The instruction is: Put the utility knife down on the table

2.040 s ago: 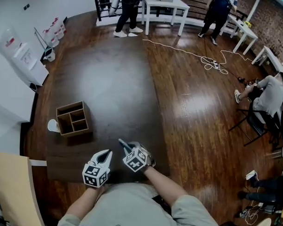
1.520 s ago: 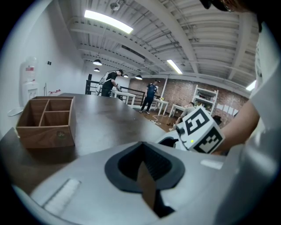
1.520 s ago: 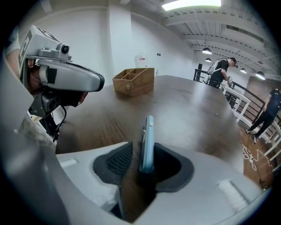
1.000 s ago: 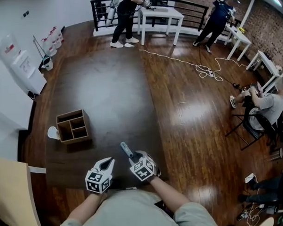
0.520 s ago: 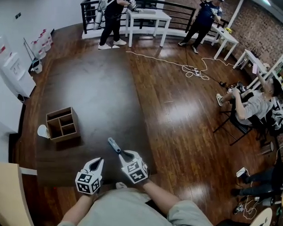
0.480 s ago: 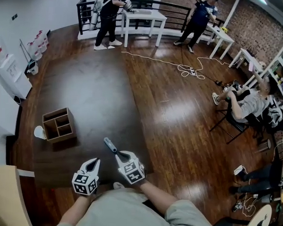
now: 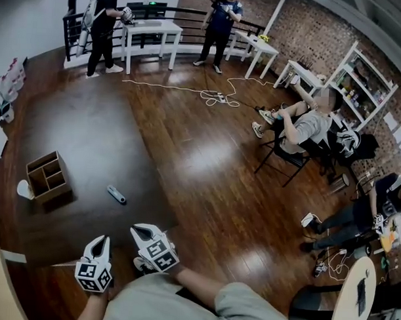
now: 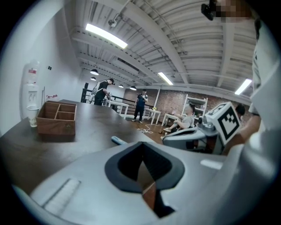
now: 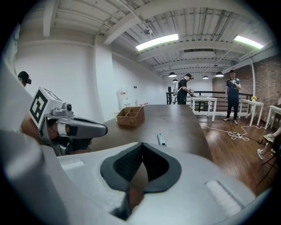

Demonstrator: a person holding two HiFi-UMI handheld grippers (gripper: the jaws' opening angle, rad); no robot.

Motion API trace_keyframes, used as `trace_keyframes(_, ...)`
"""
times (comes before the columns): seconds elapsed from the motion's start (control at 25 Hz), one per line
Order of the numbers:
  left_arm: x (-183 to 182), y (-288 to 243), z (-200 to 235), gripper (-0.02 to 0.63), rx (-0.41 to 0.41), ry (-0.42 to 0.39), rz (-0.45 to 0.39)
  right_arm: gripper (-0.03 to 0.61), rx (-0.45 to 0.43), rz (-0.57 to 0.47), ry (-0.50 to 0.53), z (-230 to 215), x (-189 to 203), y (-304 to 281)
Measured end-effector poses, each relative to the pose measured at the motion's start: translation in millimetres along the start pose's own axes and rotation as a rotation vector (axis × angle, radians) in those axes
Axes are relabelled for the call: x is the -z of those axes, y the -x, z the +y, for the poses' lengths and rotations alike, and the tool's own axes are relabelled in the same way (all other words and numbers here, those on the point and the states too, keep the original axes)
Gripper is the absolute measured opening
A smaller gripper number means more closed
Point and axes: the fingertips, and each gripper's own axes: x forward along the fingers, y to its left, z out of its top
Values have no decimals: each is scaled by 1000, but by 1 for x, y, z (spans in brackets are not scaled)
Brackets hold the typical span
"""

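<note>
The utility knife (image 7: 116, 195), grey with a blue end, lies flat on the dark wooden table (image 7: 90, 132), free of both grippers. It also shows in the left gripper view as the knife (image 8: 117, 140) and in the right gripper view as the knife (image 9: 162, 139). My right gripper (image 7: 140, 229) hangs near the table's front edge, behind the knife, its jaws closing to shut with nothing between them. My left gripper (image 7: 104, 239) is beside it on the left, shut and empty.
A wooden compartment box (image 7: 49, 177) stands at the table's left, with a white cup (image 7: 22, 189) next to it. To the right is wooden floor with a seated person (image 7: 307, 127), white tables (image 7: 146, 29) and a cable (image 7: 203, 94).
The right gripper has let go of the knife, which now lies on the table. Both grippers have drawn back toward the person and risen. The head view has swung to the right.
</note>
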Motion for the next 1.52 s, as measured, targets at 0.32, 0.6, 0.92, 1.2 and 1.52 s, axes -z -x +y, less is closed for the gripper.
trace_keyframes(0.32,27,78,-38,2,-6,-18,-55,3,18,-69,0,60,20,61)
trace_keyframes(0.6,63,144,-83,2,7,-28,-76,3,29,-126,-16,114,37,127)
trace_keyframes(0.92,62,214,-138,2,23,-40,-153,3,23,-121,7,159,44,194)
trace_keyframes(1.2,59,252,-164,2,-1,7,-235,3,17,-111,53,170,49,237)
trace_keyframes(1.52,81,251,-217,2,-16,29,-208,3,9,-118,50,161,73,290)
